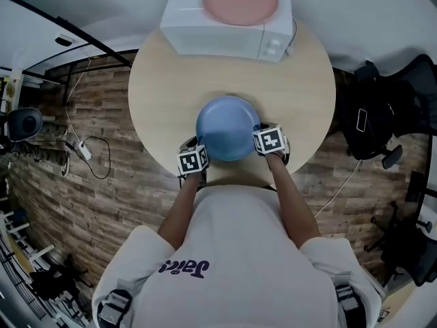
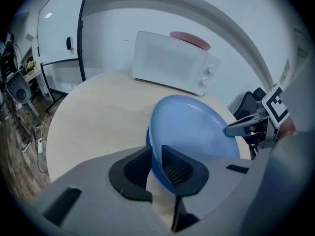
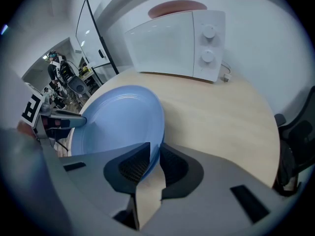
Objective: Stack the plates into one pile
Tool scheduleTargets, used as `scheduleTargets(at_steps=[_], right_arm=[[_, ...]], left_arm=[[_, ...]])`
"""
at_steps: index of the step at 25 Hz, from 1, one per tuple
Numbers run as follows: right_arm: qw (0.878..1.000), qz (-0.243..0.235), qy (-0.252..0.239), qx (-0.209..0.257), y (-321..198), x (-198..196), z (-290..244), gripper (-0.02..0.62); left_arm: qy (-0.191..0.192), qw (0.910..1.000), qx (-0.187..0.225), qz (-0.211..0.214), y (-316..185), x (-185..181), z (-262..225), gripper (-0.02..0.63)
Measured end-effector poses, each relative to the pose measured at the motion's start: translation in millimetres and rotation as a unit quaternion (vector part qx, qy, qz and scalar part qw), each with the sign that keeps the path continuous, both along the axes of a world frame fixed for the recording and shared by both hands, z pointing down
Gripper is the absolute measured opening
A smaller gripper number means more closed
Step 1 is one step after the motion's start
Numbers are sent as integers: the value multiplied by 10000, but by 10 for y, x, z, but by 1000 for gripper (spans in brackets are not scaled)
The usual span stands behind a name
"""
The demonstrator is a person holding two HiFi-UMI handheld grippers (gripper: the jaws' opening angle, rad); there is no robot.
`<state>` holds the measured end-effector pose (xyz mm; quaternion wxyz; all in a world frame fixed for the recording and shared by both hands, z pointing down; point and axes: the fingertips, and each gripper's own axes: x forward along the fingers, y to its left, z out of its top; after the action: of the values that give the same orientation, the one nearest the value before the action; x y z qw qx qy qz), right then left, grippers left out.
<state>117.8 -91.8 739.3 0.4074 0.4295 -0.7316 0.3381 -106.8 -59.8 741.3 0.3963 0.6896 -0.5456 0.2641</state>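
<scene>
A blue plate (image 1: 228,127) hangs over the near part of the round table (image 1: 300,87), held by both grippers on opposite rims. My left gripper (image 1: 199,150) is shut on its left rim, and in the left gripper view the rim (image 2: 153,146) runs between the dark pads. My right gripper (image 1: 263,139) is shut on the right rim, seen in the right gripper view as the blue plate (image 3: 123,124) passing between its pads. A pink plate (image 1: 240,0) lies on top of the white microwave (image 1: 225,36) at the table's far side.
The microwave (image 2: 172,63) stands at the far edge of the table, with its dials (image 3: 209,43) toward the right. A black office chair (image 1: 382,118) stands right of the table. Cables (image 1: 85,149) lie on the wood floor at left.
</scene>
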Motion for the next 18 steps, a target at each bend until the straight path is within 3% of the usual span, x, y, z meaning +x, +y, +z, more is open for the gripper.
scheduleTargets(at_steps=[4, 10, 13, 16, 18], right_arm=[[9999, 5, 77, -97, 48, 16, 127, 69], [9994, -89, 336, -29, -1, 16, 128, 63], [9993, -111, 348, -3, -37, 10, 138, 68], [9999, 60, 99, 111, -67, 16, 130, 194], [9989, 183, -326, 274, -90, -11, 79, 202]], left_arm=[[-390, 9989, 134, 222, -24, 7, 122, 52], [-654, 9967, 128, 465, -14, -4, 235, 66], [-560, 9972, 71, 493, -4, 2, 231, 71], [-317, 9979, 120, 556, -19, 30, 169, 198], [-25, 9987, 201, 464, -53, 27, 116, 226]])
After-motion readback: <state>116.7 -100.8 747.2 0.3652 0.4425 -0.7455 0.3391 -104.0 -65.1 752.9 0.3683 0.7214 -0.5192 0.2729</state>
